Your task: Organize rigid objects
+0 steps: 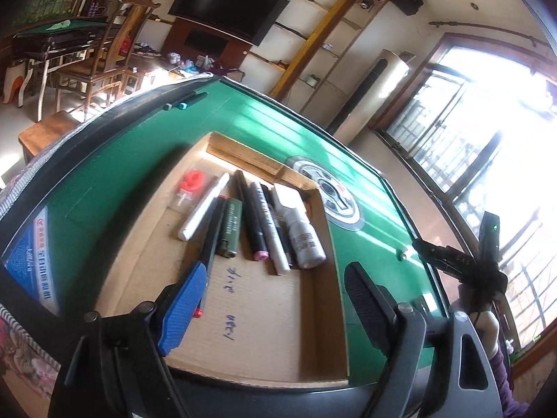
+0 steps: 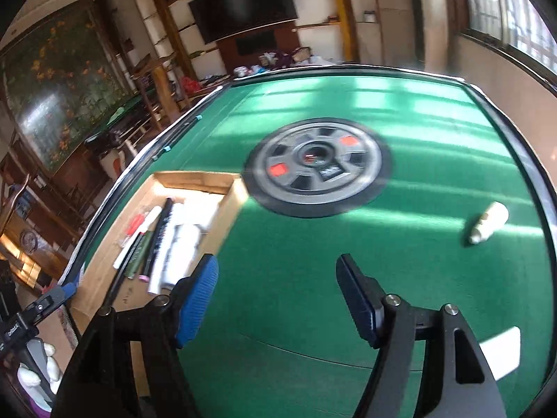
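Table: green felt table (image 2: 313, 271), my cardboard tray (image 1: 243, 313) near left.
Room: television (image 2: 243, 3) far.
Jaws: my left gripper (image 1: 275, 310) and right gripper (image 2: 278, 296) both gape, empty.

Matt corrugated cardboard tray (image 1: 264, 317) under the left jaws; green felt table (image 2: 296, 271) beneath the right; ribbed blue plastic pads (image 2: 198, 299); glossy plastic bottle (image 1: 306, 240).

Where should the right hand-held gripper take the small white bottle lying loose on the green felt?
Grip the white bottle across its wide body, coming from above with the fingers either side of its long axis. It lies on its side, clear of other objects, so its round flanks are exposed.
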Motion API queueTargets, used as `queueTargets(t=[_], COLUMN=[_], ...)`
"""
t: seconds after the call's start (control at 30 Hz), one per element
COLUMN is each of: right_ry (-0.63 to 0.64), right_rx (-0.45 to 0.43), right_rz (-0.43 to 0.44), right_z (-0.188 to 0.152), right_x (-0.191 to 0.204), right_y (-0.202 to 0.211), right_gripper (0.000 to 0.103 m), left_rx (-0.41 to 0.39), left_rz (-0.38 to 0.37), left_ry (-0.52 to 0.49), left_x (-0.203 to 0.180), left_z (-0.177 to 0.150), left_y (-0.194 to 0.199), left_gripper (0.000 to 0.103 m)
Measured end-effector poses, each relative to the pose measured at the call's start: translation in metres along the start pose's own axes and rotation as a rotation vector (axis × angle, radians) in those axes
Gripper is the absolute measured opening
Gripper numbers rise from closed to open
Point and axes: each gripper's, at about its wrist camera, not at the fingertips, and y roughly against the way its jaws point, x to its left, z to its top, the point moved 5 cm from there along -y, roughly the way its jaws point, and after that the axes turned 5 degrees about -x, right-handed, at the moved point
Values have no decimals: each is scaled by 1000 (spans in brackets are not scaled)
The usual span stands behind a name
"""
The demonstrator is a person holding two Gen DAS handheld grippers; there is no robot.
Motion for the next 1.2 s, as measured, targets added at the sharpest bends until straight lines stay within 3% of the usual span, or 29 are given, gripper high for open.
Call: queueTargets(t=[0.2,0.4,0.57,0.6,0.63,0.67,0.83,1.03,1.13,1.2], right_ry=[-300,-358,-287,-282,-281,-288,-259,-181,-150,-141], right_rx=[-21,46,111,125,140,150,158,273,233,132], right_rz=[-141,-221,-271,-289,-301,-284,-208,36,96,80], right_z=[7,22,40,40,39,38,24,-23,-30,-23], right_x=[-150,-199,-192,-190,-189,-186,-156,-81,-65,-70], right_y=[22,-11,-55,-62,-67,-72,-71,-56,-33,-7], right_gripper=[70,70,68,57,31,26,26,26,32,41], left_rx=[19,93,103,101,100,102,123,161,179,188], left_rz=[-82,-104,-90,-86,-83,-81,-75,-87,-86,-85], left_ry=[-147,-200,-214,-216,-217,-219,-221,-236,-267,-296], left_x=[-60,-98,-109,-110,-111,-111,-114,-122,-130,-138], left_z=[-12,-33,-41,-41,-41,-42,-45,-54,-58,-60], left_y=[-5,-19,-16,-15,-14,-15,-21,-29,-32,-34], left_gripper=[89,90,90,90,90,90,90,90,90,90])
